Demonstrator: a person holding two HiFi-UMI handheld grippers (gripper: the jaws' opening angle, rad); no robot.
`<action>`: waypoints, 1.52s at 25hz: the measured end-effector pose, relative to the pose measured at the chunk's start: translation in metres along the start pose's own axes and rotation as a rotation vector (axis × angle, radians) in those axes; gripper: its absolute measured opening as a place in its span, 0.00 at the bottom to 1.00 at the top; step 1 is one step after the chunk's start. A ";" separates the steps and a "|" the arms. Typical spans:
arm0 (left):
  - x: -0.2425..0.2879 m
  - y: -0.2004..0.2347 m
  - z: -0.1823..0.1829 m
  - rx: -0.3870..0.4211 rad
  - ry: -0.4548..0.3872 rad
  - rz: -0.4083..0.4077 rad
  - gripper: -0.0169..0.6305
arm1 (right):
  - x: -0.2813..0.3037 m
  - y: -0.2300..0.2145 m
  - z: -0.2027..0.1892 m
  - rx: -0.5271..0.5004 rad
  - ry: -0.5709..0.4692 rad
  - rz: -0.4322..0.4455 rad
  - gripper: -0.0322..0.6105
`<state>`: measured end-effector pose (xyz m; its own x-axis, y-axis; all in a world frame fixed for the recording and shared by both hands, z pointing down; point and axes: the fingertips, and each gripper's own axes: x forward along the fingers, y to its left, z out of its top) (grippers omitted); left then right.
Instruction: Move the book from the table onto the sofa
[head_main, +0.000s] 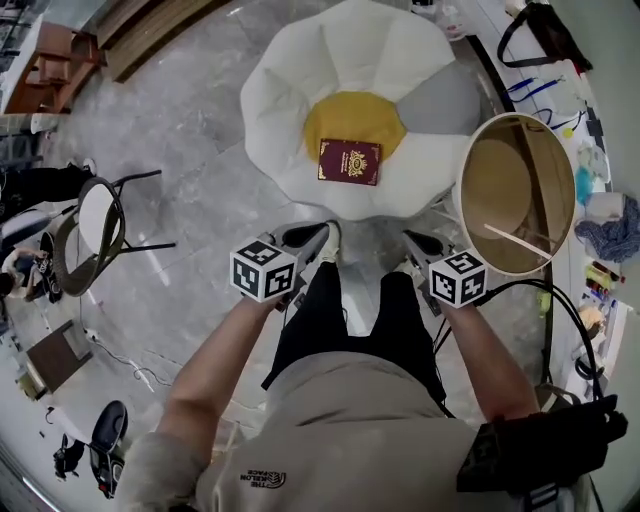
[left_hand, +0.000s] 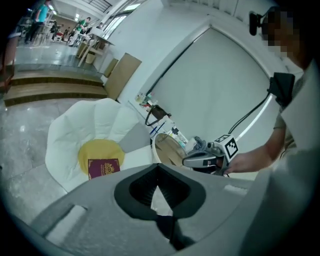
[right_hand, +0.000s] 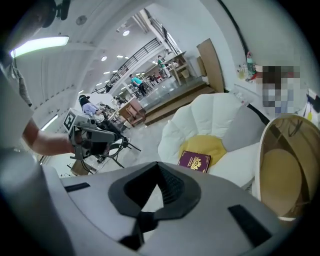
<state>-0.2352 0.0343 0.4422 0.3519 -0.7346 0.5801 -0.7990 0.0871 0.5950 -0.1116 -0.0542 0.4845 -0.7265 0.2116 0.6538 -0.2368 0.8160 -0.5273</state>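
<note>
A dark red book (head_main: 349, 161) with a gold crest lies flat on the yellow centre of a white, flower-shaped sofa (head_main: 290, 90). The book also shows in the left gripper view (left_hand: 103, 167) and the right gripper view (right_hand: 194, 161). My left gripper (head_main: 326, 238) and right gripper (head_main: 410, 240) hang side by side in front of the person's body, well short of the sofa. Both point toward it. Each has its jaws shut with nothing between them (left_hand: 159, 192) (right_hand: 156, 195). Neither touches the book.
A round wooden table (head_main: 517, 190) stands right of the sofa, close to my right gripper. A black chair with a round seat (head_main: 95, 225) stands at the left. Cluttered shelves and cables (head_main: 600, 230) run along the right edge. Shoes (head_main: 105, 445) lie at the lower left.
</note>
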 end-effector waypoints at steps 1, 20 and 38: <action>-0.006 -0.014 0.004 0.028 0.002 -0.009 0.04 | -0.009 0.008 0.004 -0.024 -0.001 0.005 0.07; -0.096 -0.169 0.041 0.240 -0.037 -0.125 0.04 | -0.136 0.131 0.064 -0.197 -0.137 0.058 0.07; -0.108 -0.167 0.058 0.317 -0.049 -0.167 0.04 | -0.158 0.163 0.076 -0.232 -0.236 -0.017 0.07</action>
<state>-0.1679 0.0595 0.2476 0.4729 -0.7529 0.4578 -0.8465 -0.2440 0.4731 -0.0848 0.0043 0.2542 -0.8594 0.0889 0.5035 -0.1166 0.9248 -0.3623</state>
